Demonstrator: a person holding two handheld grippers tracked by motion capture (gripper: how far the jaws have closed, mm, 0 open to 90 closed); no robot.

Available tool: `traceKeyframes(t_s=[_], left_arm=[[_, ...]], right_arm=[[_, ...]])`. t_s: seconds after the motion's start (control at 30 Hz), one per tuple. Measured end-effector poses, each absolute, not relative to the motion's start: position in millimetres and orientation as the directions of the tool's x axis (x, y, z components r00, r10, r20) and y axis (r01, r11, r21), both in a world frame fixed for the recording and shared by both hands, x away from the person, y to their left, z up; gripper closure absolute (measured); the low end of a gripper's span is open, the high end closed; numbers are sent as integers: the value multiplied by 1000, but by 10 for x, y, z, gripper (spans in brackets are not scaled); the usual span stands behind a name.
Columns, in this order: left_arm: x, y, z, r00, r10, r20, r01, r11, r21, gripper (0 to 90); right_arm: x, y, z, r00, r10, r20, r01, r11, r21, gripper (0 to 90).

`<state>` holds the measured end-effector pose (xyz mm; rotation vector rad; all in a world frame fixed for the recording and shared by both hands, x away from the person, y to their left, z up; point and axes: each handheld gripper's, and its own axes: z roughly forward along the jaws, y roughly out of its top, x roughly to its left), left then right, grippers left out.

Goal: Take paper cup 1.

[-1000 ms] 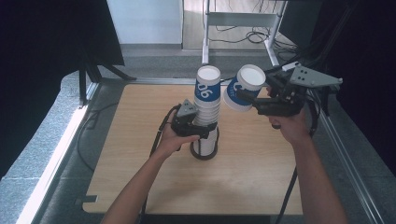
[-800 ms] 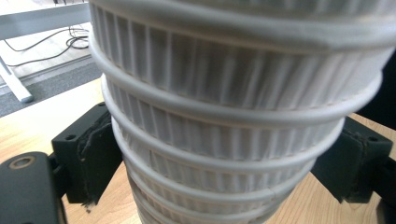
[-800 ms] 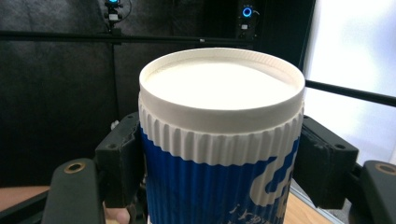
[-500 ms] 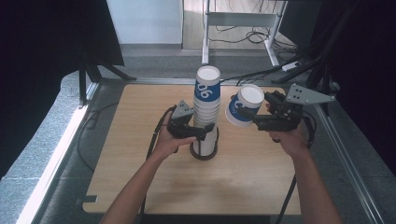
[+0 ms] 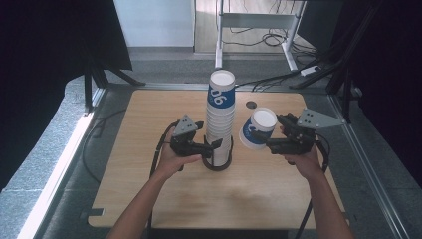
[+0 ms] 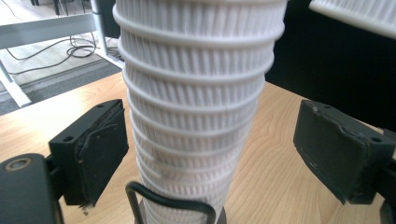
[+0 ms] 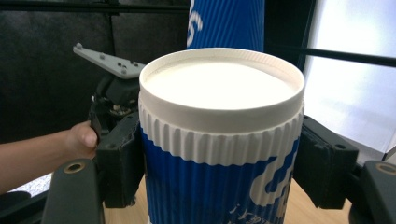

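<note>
Change since earlier: the right gripper [image 5: 268, 145] is now sitting lower and closer to the person than a second ago, carrying its single cup [image 5: 257, 129] down from beside the top of the stack to about the stack's middle; the left gripper [image 5: 217, 149] is staying at the foot of the stack.
Stack of cups [image 5: 220, 117]: standing upright on the wooden table [image 5: 149, 114], near the table's middle; ribbed white sleeves nested one in another, the topmost showing a blue band with white lettering; its open mouth is showing white inside, with no contents to be seen.
Holder [image 5: 217, 166]: a dark wire ring is circling the stack's base — in the left gripper view a loop of that wire [image 6: 168, 198] is rising in front of the lowest cups.
Single cup: blue and white, ribbed under the rim, tilted toward the stack but apart from it; white inside.
Left gripper: its jaws are standing apart on either side of the stack's lower part, with a gap showing at each pad.
Right gripper: its jaws are clamped on the single cup's sides.
Count: two grippers, two hands, one stack, one separate cup; the number of cups in the stack is too hard to count.
Hidden or cut off: the stack's top is running out of the left gripper view; the single cup's base is cut off in the right gripper view.
</note>
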<state>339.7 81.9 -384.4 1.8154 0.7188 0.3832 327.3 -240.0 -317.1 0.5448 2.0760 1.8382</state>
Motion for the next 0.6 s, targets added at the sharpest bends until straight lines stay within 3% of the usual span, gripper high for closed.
traceKeyframes(t_s=[0.6], left_arm=[[2985, 1018, -4144, 775, 622, -112, 291, -194, 937, 137]], right_arm=[[3113, -2265, -3764, -880, 472, 47, 120, 126, 985, 260]])
